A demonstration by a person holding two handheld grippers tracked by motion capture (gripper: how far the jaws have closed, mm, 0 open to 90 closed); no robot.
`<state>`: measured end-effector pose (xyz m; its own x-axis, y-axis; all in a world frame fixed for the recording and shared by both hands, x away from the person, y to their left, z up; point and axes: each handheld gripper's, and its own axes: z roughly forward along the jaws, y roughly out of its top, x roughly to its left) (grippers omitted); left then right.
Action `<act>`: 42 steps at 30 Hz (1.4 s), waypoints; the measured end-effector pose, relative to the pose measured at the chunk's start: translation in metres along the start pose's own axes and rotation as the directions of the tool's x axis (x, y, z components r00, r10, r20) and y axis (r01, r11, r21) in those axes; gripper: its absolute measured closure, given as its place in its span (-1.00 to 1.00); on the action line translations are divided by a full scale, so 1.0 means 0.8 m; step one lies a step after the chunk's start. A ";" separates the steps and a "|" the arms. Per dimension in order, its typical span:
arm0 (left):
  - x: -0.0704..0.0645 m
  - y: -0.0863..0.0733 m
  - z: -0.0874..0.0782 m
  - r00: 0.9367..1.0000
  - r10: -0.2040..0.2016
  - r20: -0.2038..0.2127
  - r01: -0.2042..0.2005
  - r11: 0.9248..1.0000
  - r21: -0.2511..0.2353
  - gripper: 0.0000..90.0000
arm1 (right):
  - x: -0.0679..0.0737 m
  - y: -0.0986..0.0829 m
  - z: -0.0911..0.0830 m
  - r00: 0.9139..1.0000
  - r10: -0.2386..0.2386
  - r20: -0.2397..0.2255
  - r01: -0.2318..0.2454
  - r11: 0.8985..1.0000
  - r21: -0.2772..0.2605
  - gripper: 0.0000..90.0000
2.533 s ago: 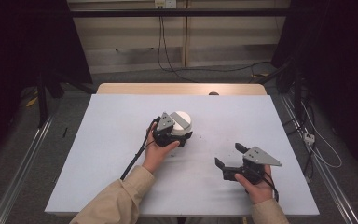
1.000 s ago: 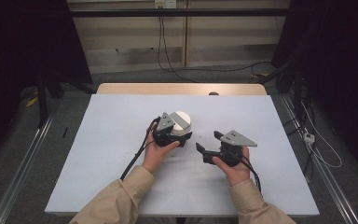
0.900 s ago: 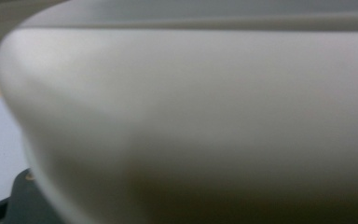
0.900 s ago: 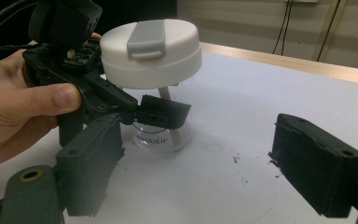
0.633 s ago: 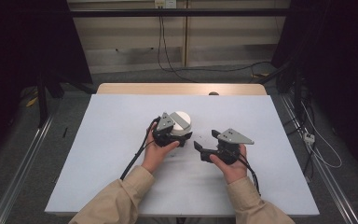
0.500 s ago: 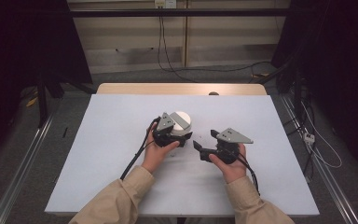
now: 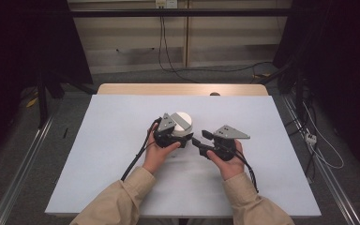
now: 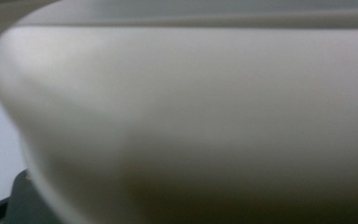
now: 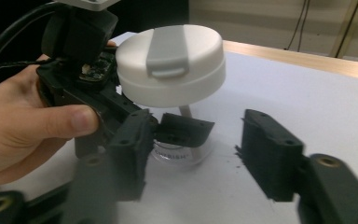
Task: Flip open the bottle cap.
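A small clear jar with a wide white round lid stands near the middle of a table covered in a pale blue-white sheet, with a grey flip tab running across the lid's top. The left claw sits just on the person's side of the jar; in the right gripper view its black jaws reach in under the lid on either side of the clear body, seemingly clamped on it, though contact is hard to confirm. In the left gripper view the lid's white wall looms blurred and very close. The right claw is released, its two black jaws spread wide, just to the right of the jar and aimed at it, not touching. The step in hand looks like bringing the right claw onto the lid while the left steadies the jar. To do this well, the right jaws should rise to lid height, straddle the lid squarely, and avoid bumping the left jaws beneath.
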<state>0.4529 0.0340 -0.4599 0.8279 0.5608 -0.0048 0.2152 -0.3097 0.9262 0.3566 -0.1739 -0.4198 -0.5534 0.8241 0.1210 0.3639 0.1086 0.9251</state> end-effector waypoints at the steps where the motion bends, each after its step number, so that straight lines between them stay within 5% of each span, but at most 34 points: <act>1: 0.000 0.000 0.000 1.000 0.001 0.000 -0.001 1.000 -0.001 -0.59 | 0.000 0.000 0.000 1.000 0.000 0.000 0.000 1.000 0.000 0.24; 2: 0.000 0.000 0.000 1.000 -0.004 0.000 0.004 1.000 -0.004 -0.59 | 0.002 0.003 0.002 1.000 -0.021 -0.003 0.021 1.000 0.007 0.48; 4: 0.000 0.000 0.000 1.000 -0.003 0.000 0.003 1.000 -0.003 -0.59 | 0.003 0.005 0.003 1.000 -0.022 -0.008 0.022 1.000 0.011 0.67; 11: 0.000 0.000 0.000 1.000 -0.002 0.000 0.002 1.000 -0.002 -0.59 | 0.005 0.014 0.010 1.000 -0.017 -0.025 0.017 1.000 0.019 0.99; 22: 0.000 0.000 0.000 1.000 -0.002 0.000 0.002 1.000 0.000 -0.59 | 0.007 0.017 0.021 0.999 -0.019 -0.030 0.020 0.999 0.048 1.00; 42: 0.000 0.000 0.000 1.000 0.006 -0.004 -0.006 1.000 0.004 -0.59 | 0.011 0.028 0.022 0.999 -0.020 -0.041 0.021 1.000 0.016 1.00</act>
<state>0.4530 0.0339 -0.4601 0.8274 0.5616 0.0025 0.2118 -0.3161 0.9248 0.3734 -0.1544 -0.4041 -0.5911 0.7980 0.1172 0.3643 0.1346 0.9215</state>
